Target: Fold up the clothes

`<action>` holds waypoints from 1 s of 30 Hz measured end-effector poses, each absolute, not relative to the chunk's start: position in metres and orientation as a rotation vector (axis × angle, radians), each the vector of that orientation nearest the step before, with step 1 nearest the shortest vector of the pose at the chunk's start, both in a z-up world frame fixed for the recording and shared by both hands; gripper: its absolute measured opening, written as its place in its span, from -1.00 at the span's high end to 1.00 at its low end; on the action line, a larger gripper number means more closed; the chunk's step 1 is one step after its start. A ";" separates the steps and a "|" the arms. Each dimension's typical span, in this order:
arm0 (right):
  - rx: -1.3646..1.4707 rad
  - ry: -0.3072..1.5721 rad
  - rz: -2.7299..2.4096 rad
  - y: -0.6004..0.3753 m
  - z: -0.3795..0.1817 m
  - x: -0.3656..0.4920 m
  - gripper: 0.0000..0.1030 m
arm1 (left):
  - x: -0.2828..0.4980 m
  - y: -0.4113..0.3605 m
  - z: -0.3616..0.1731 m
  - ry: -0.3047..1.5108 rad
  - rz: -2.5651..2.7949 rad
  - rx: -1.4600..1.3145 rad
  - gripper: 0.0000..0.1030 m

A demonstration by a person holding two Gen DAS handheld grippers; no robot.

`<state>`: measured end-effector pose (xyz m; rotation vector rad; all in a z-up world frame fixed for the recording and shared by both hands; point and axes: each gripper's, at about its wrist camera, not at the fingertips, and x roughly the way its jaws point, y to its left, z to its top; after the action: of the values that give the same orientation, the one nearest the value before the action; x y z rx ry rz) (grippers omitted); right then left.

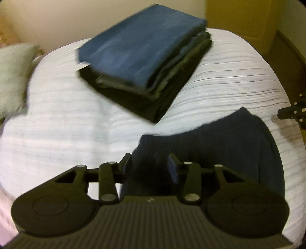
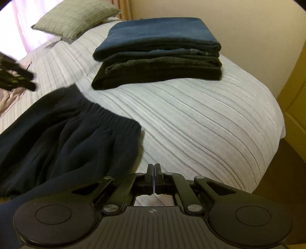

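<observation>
A dark navy garment with an elastic waistband [image 1: 220, 143] lies unfolded on the bed; it also shows in the right wrist view [image 2: 63, 145]. A stack of folded clothes [image 1: 145, 65], blue on top and black at the bottom, sits further back, also in the right wrist view [image 2: 158, 53]. My left gripper [image 1: 150, 162] is open, its fingers either side of the garment's near edge. My right gripper [image 2: 154, 172] is shut and empty, over the bedspread just right of the garment. The right gripper's tip shows at the left view's right edge [image 1: 292, 113], and the left gripper at the right view's left edge [image 2: 17, 76].
The bed has a white ribbed bedspread [image 2: 200, 118]. A grey-green pillow [image 2: 74, 17] lies at the head, also in the left wrist view [image 1: 13, 76]. A beige wall is behind the bed and a yellow-brown door [image 1: 267, 28] stands past the bed's right side.
</observation>
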<state>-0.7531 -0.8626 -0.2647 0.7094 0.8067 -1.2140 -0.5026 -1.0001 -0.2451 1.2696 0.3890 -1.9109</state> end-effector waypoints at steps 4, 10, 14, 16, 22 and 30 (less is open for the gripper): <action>0.699 0.827 -1.156 -0.854 -0.260 -0.734 1.00 | -0.433 -0.947 -0.233 0.473 -1.790 1.233 0.26; 0.710 0.823 -1.063 -0.818 -0.253 -0.671 -0.54 | -0.319 -0.804 -0.238 0.541 -1.551 1.312 0.15; 0.655 0.875 -0.929 -0.763 -0.252 -0.608 -0.58 | -0.259 -0.694 -0.252 0.622 -1.447 1.367 0.19; 0.596 0.917 -0.844 -0.732 -0.254 -0.573 -0.58 | -0.233 -0.640 -0.258 0.656 -1.409 1.390 0.21; 0.302 1.063 -0.530 -0.633 -0.263 -0.467 -0.58 | -0.170 -0.502 -0.268 0.758 -1.322 1.348 0.18; 0.227 1.192 -0.424 -0.567 -0.280 -0.407 -0.58 | -0.166 -0.402 -0.302 0.623 -1.402 1.404 0.16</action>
<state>-0.4065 -0.5672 -0.2803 0.2275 1.1924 -0.4239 -0.1658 -0.4024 -0.3020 1.4044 0.6228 -1.4018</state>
